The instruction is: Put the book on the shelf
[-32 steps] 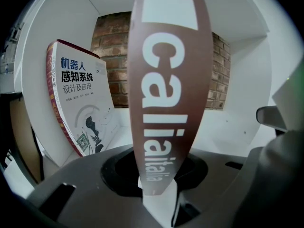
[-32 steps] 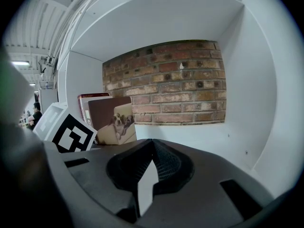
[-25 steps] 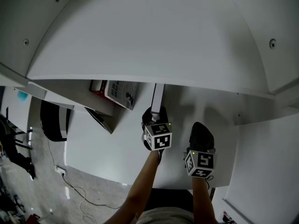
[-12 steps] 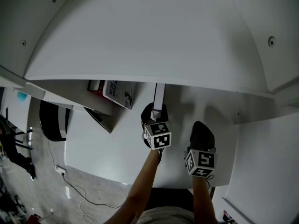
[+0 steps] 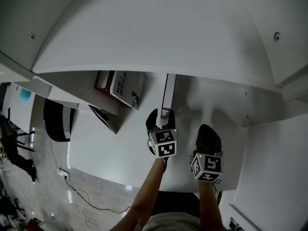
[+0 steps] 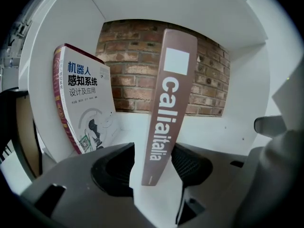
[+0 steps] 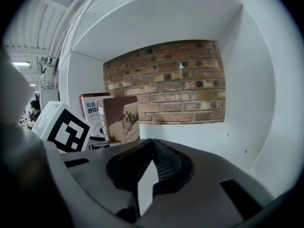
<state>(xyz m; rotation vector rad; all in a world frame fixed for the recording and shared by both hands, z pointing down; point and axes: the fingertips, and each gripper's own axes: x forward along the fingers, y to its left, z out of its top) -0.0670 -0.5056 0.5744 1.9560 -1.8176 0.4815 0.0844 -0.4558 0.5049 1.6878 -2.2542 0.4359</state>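
Note:
A thin brown book [image 6: 164, 108] with white lettering on its spine stands upright on the white shelf floor [image 6: 213, 141], tilted slightly. It stands between the fingers of my left gripper [image 6: 154, 163], whose jaws are opening, with gaps beside the pads. In the head view the book [image 5: 168, 93] shows edge-on just beyond my left gripper [image 5: 161, 118]. A white and red book [image 6: 88, 106] leans against the left wall. My right gripper [image 5: 207, 131] hovers to the right over the shelf, and its jaws [image 7: 152, 148] are shut with nothing in them.
A brick wall [image 6: 128, 75] closes the back of the compartment. White side walls [image 5: 269, 129] stand on both sides. Below the shelf at the left are a dark chair [image 5: 55, 124] and a cable on the floor [image 5: 77, 194]. A person [image 7: 33, 109] is far off at the left.
The left gripper's jaws have come apart from the brown book, which now stands on its own and shows longer in the head view. The right gripper has stayed in place.

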